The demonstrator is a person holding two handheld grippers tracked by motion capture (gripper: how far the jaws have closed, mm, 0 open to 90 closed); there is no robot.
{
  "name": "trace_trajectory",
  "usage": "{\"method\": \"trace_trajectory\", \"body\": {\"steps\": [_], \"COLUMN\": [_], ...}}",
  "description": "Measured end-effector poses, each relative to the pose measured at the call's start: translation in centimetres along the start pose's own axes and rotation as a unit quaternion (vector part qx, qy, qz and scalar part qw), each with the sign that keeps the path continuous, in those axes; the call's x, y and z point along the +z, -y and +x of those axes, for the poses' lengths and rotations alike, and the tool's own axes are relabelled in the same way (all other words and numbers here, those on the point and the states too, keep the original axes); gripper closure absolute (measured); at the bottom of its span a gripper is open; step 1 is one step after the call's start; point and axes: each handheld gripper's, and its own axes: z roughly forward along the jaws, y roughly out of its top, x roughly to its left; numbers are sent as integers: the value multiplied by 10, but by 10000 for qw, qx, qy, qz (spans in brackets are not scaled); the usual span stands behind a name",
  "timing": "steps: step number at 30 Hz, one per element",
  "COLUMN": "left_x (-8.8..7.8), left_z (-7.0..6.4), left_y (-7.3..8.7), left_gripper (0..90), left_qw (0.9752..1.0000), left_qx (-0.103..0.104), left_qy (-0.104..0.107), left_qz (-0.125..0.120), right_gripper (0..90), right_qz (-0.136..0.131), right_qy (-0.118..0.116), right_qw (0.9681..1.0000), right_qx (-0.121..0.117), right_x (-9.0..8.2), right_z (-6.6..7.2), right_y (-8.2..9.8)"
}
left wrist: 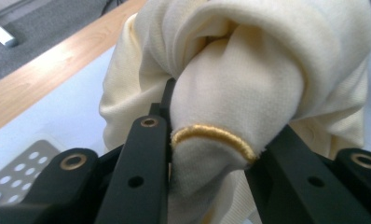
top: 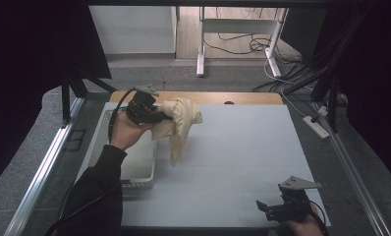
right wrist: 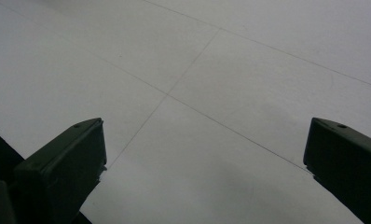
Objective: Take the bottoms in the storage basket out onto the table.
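**Observer:** Far left first. The white basket [top: 140, 167] sits at the table's left edge, right under your forearm. Your left gripper [top: 160, 117] is clamped on a bunched fold of the cream cloth [top: 180, 123], held above the basket's far corner. The rest of the cloth hangs down in a tail toward the grey table [top: 233, 162].

**Operator:** How solid does that grip look?

**Observer:** In the left gripper view the jaws pinch a thick wad of cloth [left wrist: 230, 93], with the yellow stitched hem [left wrist: 214, 137] sitting right at the jaw line. My read: you hold a bundle, not a flat edge. If the layers slide against each other, the wad could work loose and the cloth could drop in a heap.

**Operator:** Anything else on that side?

**Observer:** The hanging tail. I can't tell if its tip touches the table or hangs just clear. Swing low toward the basket and it may catch on the rim and drag.

**Operator:** And the right?

**Observer:** Your right gripper [top: 274, 210] rests near the table's front right corner, well apart from the cloth. The right gripper view shows its jaws spread wide over bare table [right wrist: 197, 93], nothing between them. If you reach across for a free corner, the risk is grabbing two layers, since the cloth is bunched and no corner shows clearly.
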Motion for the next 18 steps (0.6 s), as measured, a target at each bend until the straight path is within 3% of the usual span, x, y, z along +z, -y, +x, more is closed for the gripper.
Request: {"method": "trace_trajectory", "body": {"steps": [8,18], "left_x": [30,74], "left_z": [-2,-3], "left_y": [3,8], "left_gripper": [751,749], "left_qw": [9992,9957], "left_qx": [24,-29], "left_qy": [-20,-22], "left_qz": [402,927], "right_gripper": [0,0], "right_qz": [6,-11], "right_qy": [-7,-20], "right_qw": [10000,10000], "right_qx": [-14,-21], "right_x": [0,0], "right_z": [0,0], "right_y": [0,0]}}
